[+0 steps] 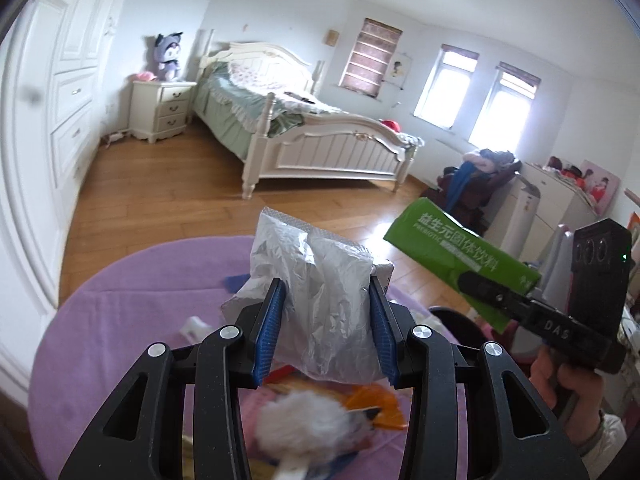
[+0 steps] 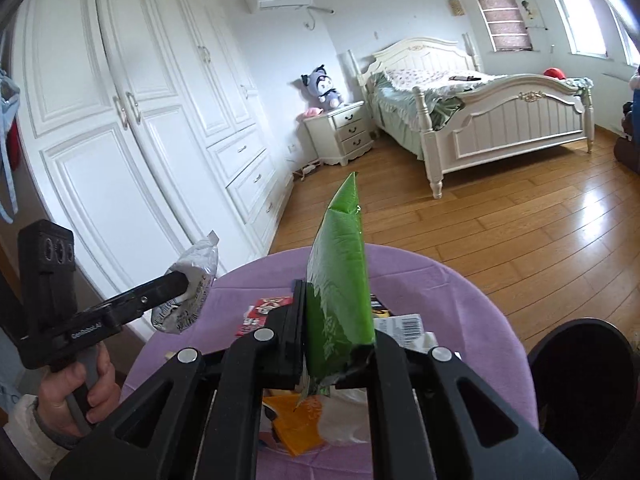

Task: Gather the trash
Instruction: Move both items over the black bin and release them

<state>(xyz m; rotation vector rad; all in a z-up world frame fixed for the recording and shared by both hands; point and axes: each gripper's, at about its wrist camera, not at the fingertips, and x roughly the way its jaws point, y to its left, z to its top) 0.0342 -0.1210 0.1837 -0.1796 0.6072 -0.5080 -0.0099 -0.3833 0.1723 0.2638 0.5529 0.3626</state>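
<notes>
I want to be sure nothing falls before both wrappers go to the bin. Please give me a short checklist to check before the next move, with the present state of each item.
1. Left gripper shut on the silver wrapper: ok, pinched between the blue pads.
2. Right gripper shut on the green packet: ok, held at its lower end.
3. Both pieces lifted off the purple tablecloth: ok.
4. Black bin within view: ok, beside the table on the right.
5. Bin mouth free: cannot tell, only part shows.
6. Table trash all collected: not ok, the red wrapper and others remain.
</notes>
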